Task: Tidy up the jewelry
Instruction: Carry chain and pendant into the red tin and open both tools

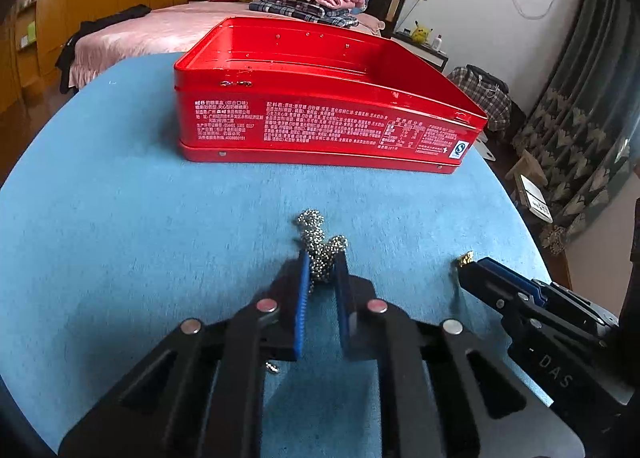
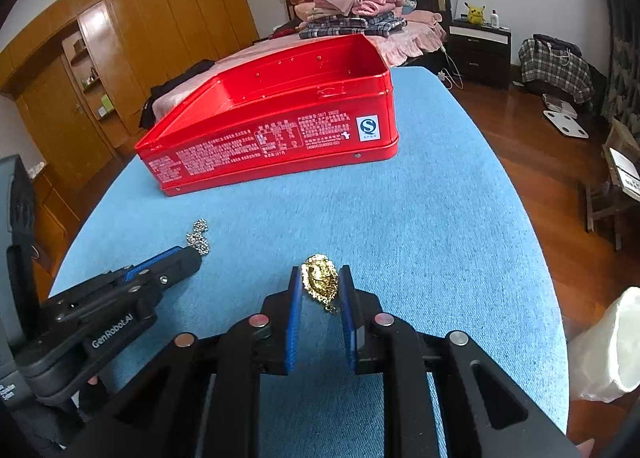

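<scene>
Clamping silver chain (image 1: 320, 254), left claw (image 1: 322, 262); right claw (image 2: 320, 278) grips gold pendant (image 2: 320, 282), clearer in right view

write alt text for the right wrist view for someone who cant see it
The right gripper is shut on a gold pendant over a blue cloth-covered table. To its left, the left gripper holds a silver bead chain. An open red tin stands farther back, with a bedroom behind.

silver chain (image 1: 320, 248), gold pendant (image 2: 320, 282) clamped; red tin (image 1: 320, 114) open
</scene>
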Demonstrator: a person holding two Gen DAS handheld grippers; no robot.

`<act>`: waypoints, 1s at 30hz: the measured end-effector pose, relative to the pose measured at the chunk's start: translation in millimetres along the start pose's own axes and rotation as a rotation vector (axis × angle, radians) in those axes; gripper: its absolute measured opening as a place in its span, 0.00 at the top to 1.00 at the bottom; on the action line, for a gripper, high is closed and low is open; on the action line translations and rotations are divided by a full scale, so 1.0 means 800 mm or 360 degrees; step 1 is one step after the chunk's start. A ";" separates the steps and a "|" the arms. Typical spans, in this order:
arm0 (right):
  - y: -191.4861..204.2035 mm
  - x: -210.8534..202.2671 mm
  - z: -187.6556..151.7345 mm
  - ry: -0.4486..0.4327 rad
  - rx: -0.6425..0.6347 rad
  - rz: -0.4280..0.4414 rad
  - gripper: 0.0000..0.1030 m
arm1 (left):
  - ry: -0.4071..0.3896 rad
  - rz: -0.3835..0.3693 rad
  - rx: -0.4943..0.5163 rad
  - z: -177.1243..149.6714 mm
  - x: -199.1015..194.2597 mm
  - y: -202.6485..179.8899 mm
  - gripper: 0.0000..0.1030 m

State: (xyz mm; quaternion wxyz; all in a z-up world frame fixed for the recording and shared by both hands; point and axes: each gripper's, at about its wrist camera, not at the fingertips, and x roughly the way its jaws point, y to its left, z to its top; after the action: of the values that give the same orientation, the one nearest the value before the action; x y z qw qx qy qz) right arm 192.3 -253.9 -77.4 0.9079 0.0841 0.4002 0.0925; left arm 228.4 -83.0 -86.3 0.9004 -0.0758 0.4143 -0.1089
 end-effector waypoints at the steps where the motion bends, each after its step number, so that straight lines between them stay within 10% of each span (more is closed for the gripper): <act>1: 0.000 0.000 0.000 0.0002 -0.0003 0.0003 0.82 | 0.0000 0.0000 -0.0003 0.000 -0.001 0.000 0.90; 12: 0.003 0.003 0.001 0.0003 -0.0051 0.0012 0.75 | 0.0020 0.0017 0.0045 0.004 0.006 -0.011 0.77; 30: 0.023 -0.022 0.023 -0.0087 -0.0152 0.0018 0.82 | -0.0133 0.0076 0.0022 0.006 -0.029 -0.005 0.87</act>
State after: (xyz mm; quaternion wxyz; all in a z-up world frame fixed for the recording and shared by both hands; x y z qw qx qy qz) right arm 192.5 -241.2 -48.6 0.9209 0.0455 0.3698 0.1142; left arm 217.1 -80.7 -65.3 0.9198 -0.0641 0.3773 -0.0872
